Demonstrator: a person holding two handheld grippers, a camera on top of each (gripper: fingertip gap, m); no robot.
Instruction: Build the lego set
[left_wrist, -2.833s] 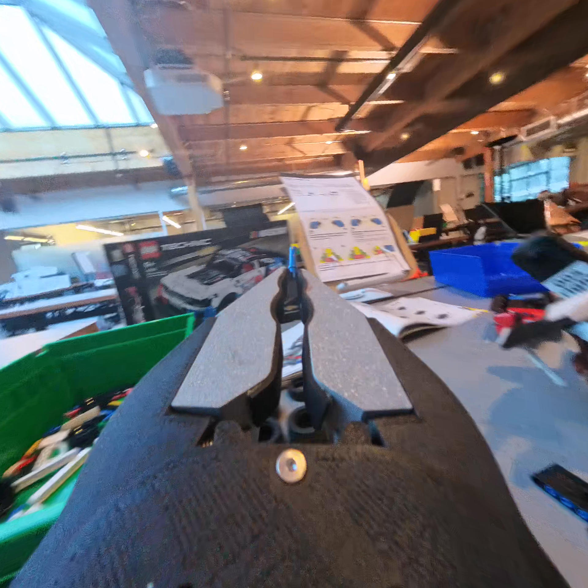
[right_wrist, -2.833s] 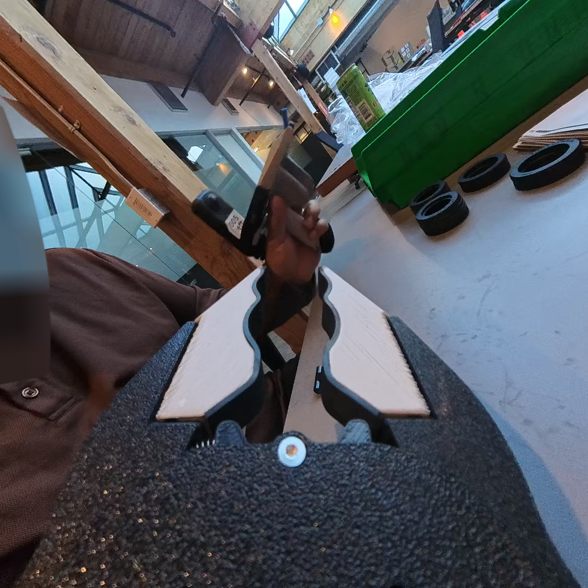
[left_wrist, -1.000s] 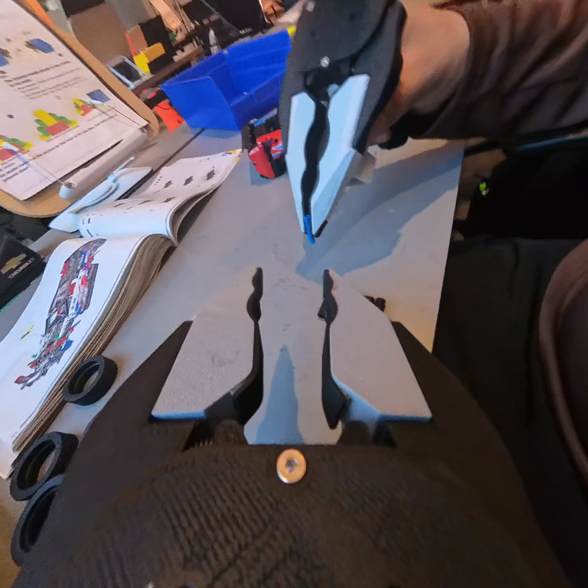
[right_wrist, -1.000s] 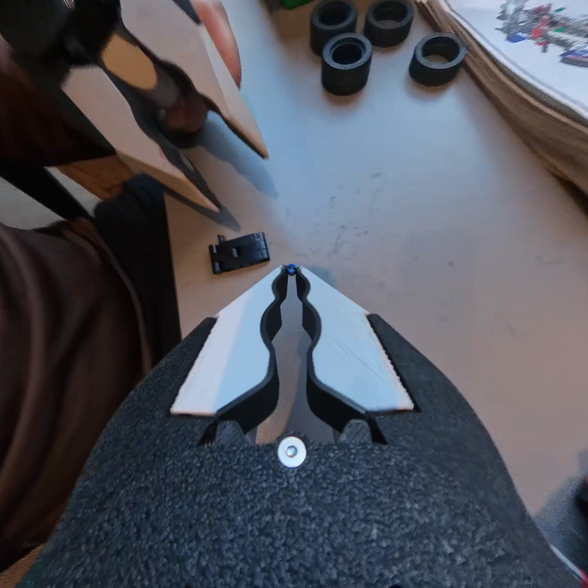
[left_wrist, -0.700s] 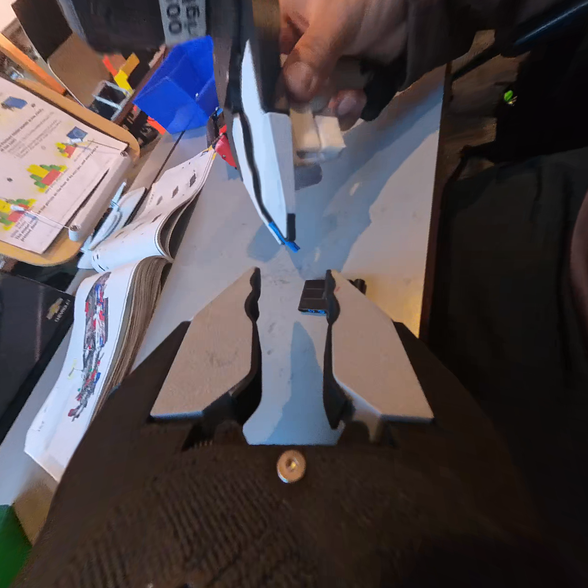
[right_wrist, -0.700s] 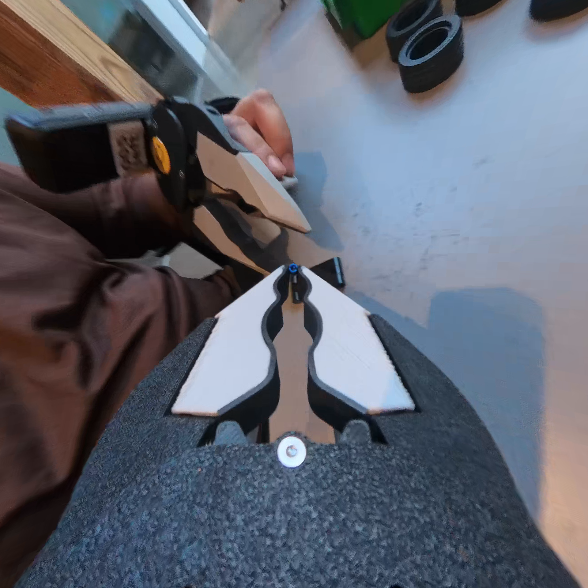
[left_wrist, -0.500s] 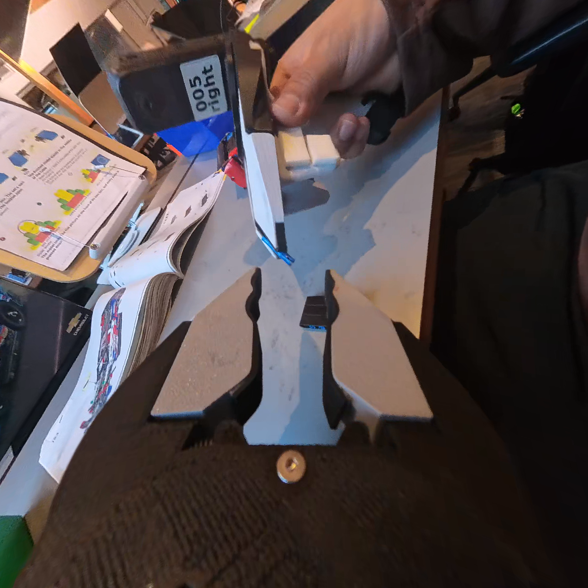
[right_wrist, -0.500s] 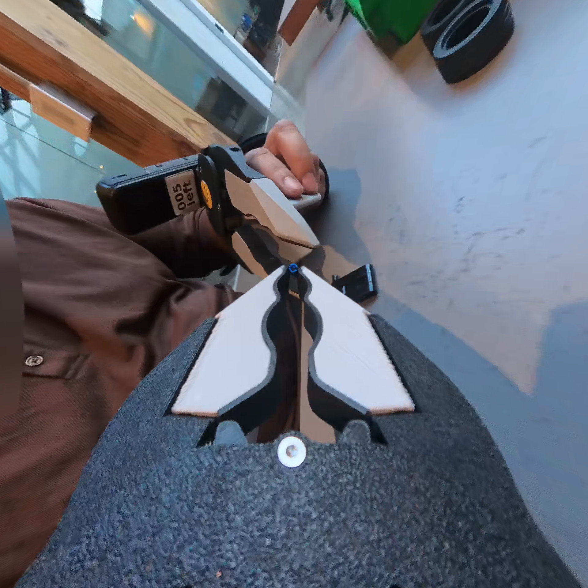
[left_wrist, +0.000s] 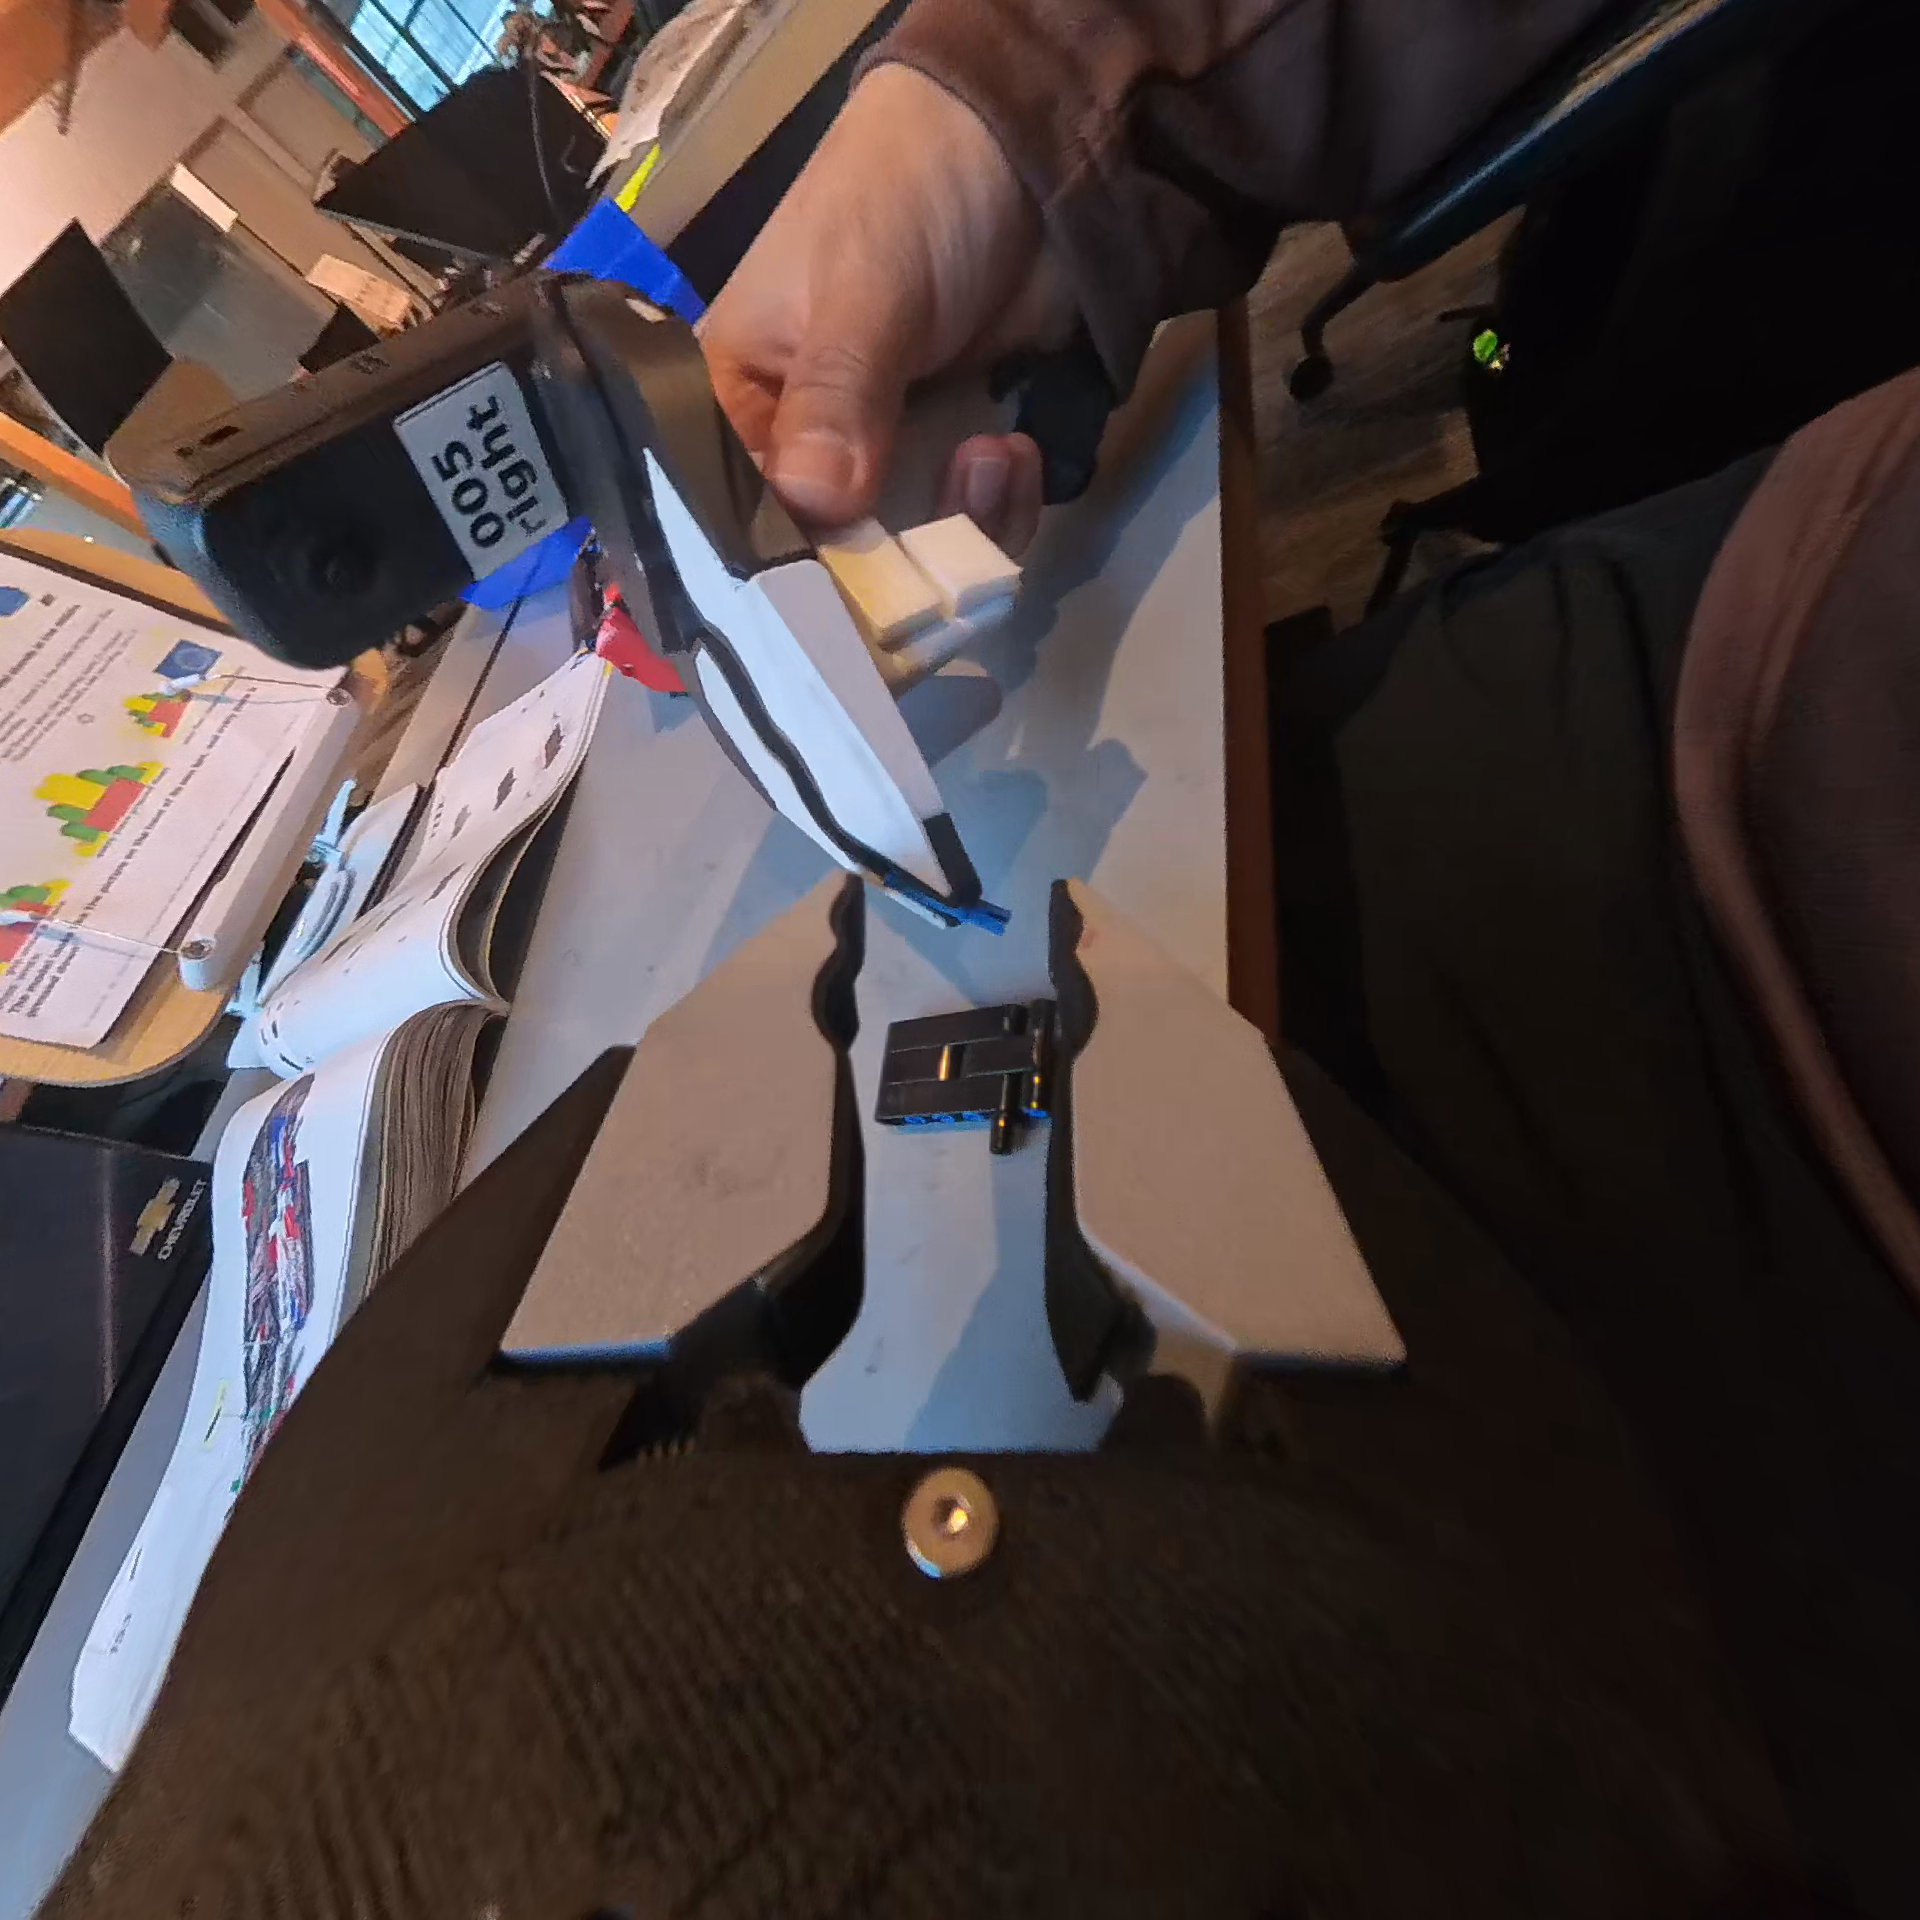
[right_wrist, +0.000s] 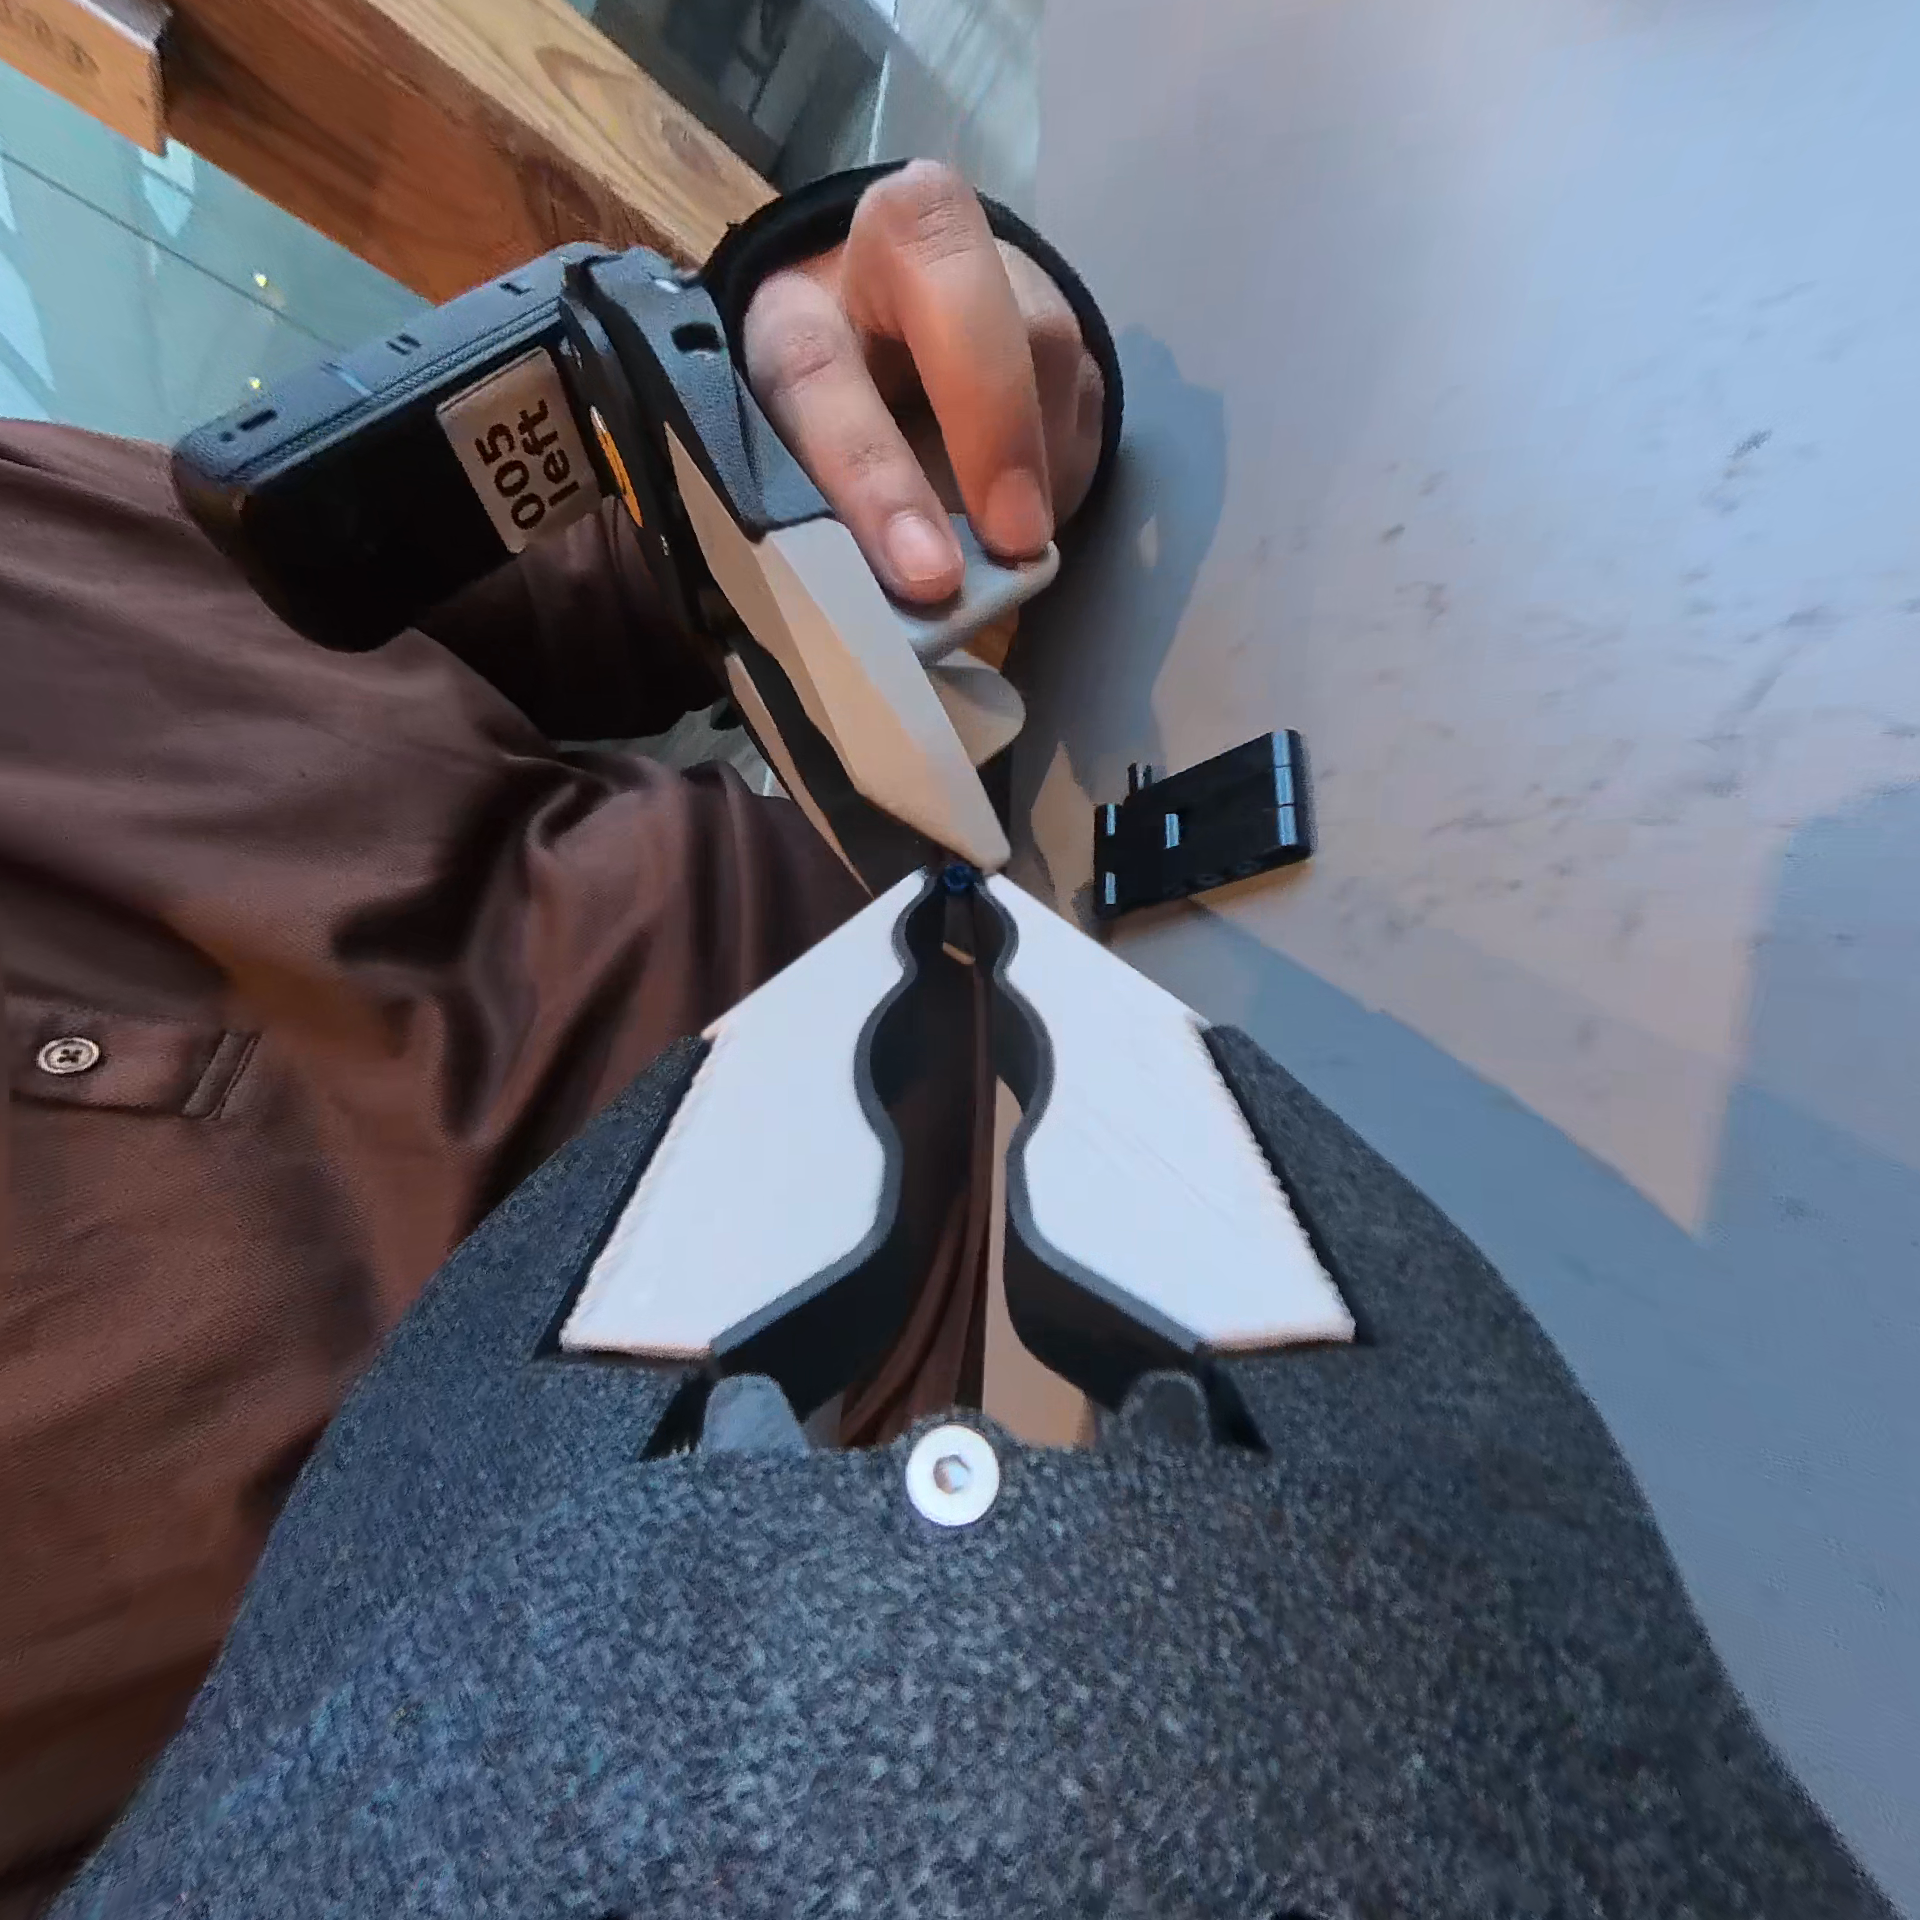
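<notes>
My right gripper (right_wrist: 956, 883) is shut on a small blue pin (right_wrist: 954, 878), which sticks out of its tips. In the left wrist view the pin (left_wrist: 985, 916) hangs just beyond my open, empty left gripper (left_wrist: 954, 891), between its fingertips. A black lego assembly (left_wrist: 961, 1070) with blue pins along one edge lies flat on the grey table (left_wrist: 935, 1299), between the left fingers and close to the right one. It also shows in the right wrist view (right_wrist: 1200, 826), just right of both tips.
An open instruction booklet (left_wrist: 343, 1122) lies to the left, with a printed sheet on a board (left_wrist: 104, 790) behind it. A blue bin (left_wrist: 613, 249) and a red lego build (left_wrist: 623, 634) sit farther back. The table edge (left_wrist: 1236, 727) runs close on the right. The tips of both grippers are at nearly the same place.
The blue pin passed from my left gripper to my right; the left opened and the right shut. Both then swung down to the black assembly, and the pin moved in between the left fingertips.
</notes>
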